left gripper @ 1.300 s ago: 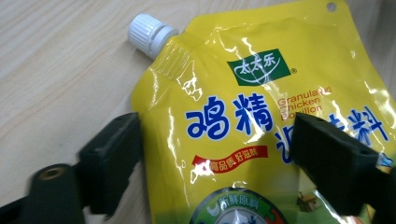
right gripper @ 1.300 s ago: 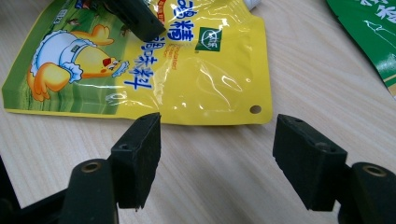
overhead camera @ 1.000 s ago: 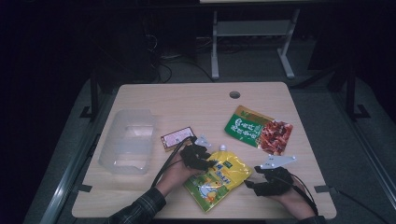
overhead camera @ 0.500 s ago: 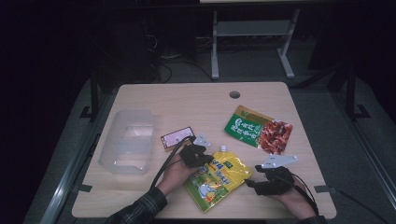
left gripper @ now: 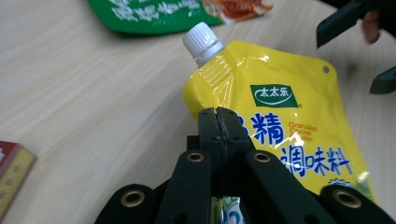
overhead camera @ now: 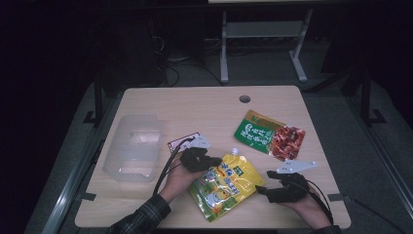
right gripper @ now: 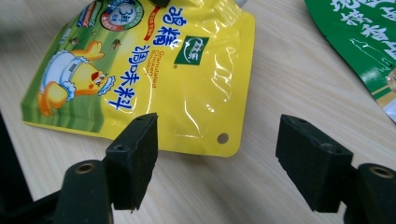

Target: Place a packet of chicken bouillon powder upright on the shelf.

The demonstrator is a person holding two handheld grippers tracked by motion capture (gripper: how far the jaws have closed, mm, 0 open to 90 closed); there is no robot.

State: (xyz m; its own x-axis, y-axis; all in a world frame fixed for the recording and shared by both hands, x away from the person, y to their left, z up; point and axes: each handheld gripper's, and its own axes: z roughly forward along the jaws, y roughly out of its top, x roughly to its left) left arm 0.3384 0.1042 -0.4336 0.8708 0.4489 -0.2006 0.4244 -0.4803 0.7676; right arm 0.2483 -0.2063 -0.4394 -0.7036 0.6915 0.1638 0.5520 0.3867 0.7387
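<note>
A yellow spouted pouch (overhead camera: 226, 183) with a white cap (left gripper: 201, 39) lies on the wooden table (overhead camera: 195, 107) between my hands. My left gripper (overhead camera: 215, 161) is shut on the pouch's left edge below the spout; in the left gripper view the jaws (left gripper: 218, 116) meet with the pouch (left gripper: 280, 93) pinched between them. My right gripper (overhead camera: 263, 183) stands open just off the pouch's right corner. Its jaws have just been opening. In the right gripper view (right gripper: 217, 135) that corner of the pouch (right gripper: 187, 70) lies beyond the gap, untouched by the pads.
A green and red snack packet (overhead camera: 269, 135) lies flat to the right behind the pouch. A clear plastic container (overhead camera: 134, 146) stands at the table's left. A small red box (overhead camera: 180, 143) lies beside the left hand. A cable hole (overhead camera: 244, 99) marks the far edge.
My left gripper has closed on the pouch's edge and risen slightly. The right gripper has stayed in place with its jaws a little wider.
</note>
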